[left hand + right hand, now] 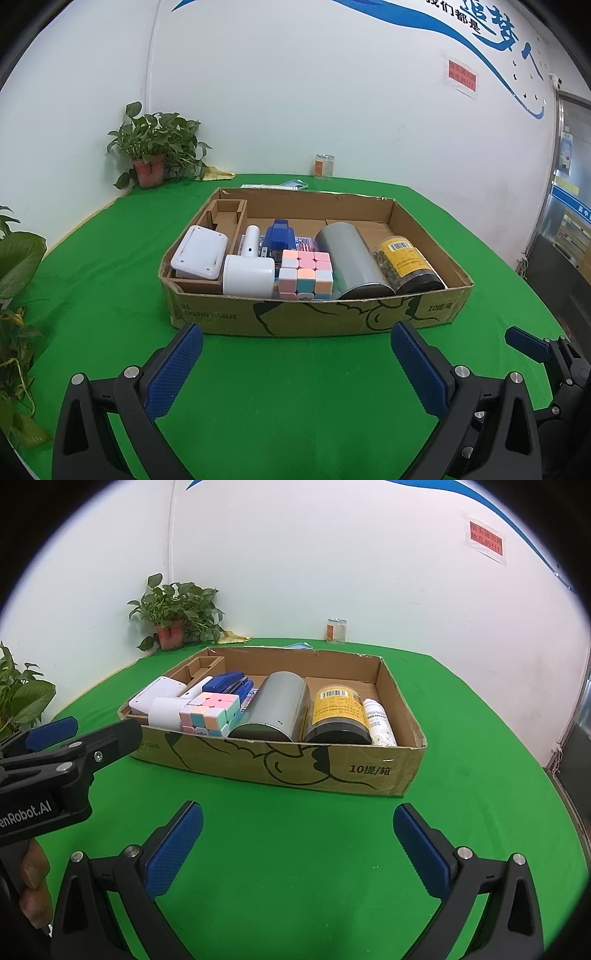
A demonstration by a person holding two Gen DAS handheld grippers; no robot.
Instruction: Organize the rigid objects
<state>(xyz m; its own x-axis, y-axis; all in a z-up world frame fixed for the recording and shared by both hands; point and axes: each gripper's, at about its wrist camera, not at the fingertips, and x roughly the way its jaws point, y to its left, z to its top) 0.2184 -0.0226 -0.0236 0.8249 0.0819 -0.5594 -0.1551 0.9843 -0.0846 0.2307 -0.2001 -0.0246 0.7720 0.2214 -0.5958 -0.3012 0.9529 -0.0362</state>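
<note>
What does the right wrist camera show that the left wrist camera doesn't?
Only the right wrist view shows the white bottle lying at the far right of the cardboard box, beside the yellow-label jar, and the hand holding the left tongs.

Only the left wrist view shows the bare cardboard compartment at the back left clearly, and the wall lettering.

Both show the box on the green cloth, the metal can, the pastel cube, the potted plant, and both sets of tongs, left tongs and right tongs, open and empty.

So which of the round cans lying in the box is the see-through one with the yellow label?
The jar with the black lid, right of the big can. The can is plain grey metal; the white bottle against the box wall is skinnier.
</note>
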